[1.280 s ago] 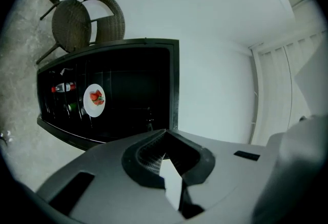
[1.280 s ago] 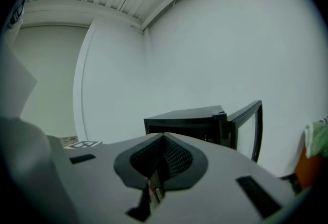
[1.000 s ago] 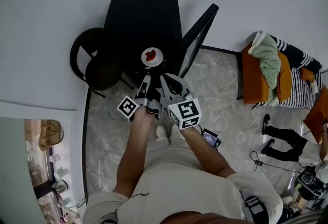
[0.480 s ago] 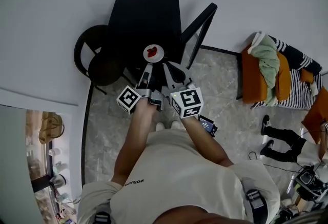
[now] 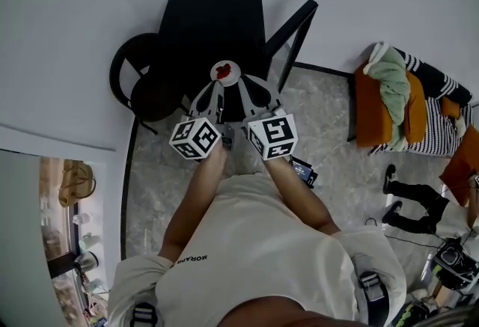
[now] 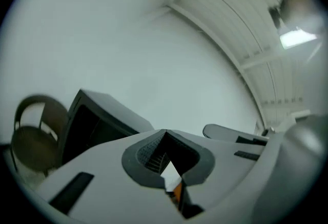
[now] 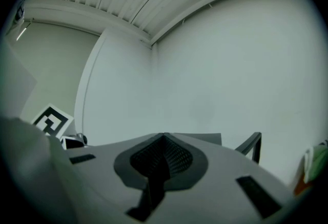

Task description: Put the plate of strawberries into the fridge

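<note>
Jaws of the left gripper [image 6: 164, 136] are pressed together, with a sliver of white and a fleck of orange-red caught in the slot behind the tips; I take that for the near rim of the plate of strawberries [image 5: 224, 71], pinched there so the rest of the dish stays free to slide onto a shelf. In the head view a dark round-backed chair [image 5: 138, 90] stands left of centre, just beside the black fridge [image 5: 213, 19] in the upper middle of the frame; the plate hangs in front of the fridge, at the tips of both tools. It is round, so it has no long axis; its face is turned up toward the camera, berries [image 5: 222, 69] on top, though whether it sits quite level I cannot tell. To its right the right gripper [image 7: 163, 138] has its jaws closed on nothing, lying close beside the plate, probably kept near to steady it. Further right the fridge door [image 5: 293, 37] stands swung open, which leaves the way in clear.
</note>
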A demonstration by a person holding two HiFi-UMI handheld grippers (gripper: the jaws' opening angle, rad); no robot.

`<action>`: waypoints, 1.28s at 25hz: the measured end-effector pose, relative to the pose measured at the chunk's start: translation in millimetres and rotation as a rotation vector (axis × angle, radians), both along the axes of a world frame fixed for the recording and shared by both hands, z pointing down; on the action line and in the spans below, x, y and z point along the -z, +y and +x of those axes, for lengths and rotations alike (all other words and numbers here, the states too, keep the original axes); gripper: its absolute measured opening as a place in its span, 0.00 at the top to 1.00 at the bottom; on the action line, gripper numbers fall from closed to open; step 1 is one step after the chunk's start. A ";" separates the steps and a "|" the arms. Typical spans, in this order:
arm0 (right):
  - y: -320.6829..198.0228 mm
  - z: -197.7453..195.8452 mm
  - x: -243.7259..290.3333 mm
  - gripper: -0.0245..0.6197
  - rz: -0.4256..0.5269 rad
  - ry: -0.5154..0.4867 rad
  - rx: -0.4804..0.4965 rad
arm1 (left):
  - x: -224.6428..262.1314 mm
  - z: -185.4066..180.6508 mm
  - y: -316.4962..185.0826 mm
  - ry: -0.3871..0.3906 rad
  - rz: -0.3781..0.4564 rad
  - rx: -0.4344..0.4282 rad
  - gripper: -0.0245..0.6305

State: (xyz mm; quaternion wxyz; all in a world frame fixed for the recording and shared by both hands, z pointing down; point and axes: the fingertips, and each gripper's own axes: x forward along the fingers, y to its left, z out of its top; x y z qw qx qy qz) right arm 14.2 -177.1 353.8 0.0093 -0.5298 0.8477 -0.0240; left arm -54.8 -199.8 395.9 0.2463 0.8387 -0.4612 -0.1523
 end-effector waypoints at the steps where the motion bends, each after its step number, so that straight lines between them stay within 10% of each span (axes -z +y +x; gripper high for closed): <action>1: -0.8 1.2 0.3 0.94 0.001 0.002 -0.002 | 7.6 3.3 2.1 -0.087 0.054 0.000 0.96; 14: 1.7 14.1 5.7 0.94 0.044 0.009 -0.020 | 49.7 34.9 20.0 -0.532 0.393 0.031 0.96; 32: 8.1 25.1 5.8 0.94 0.058 0.007 -0.054 | 48.9 42.3 26.7 -0.523 0.383 0.026 0.96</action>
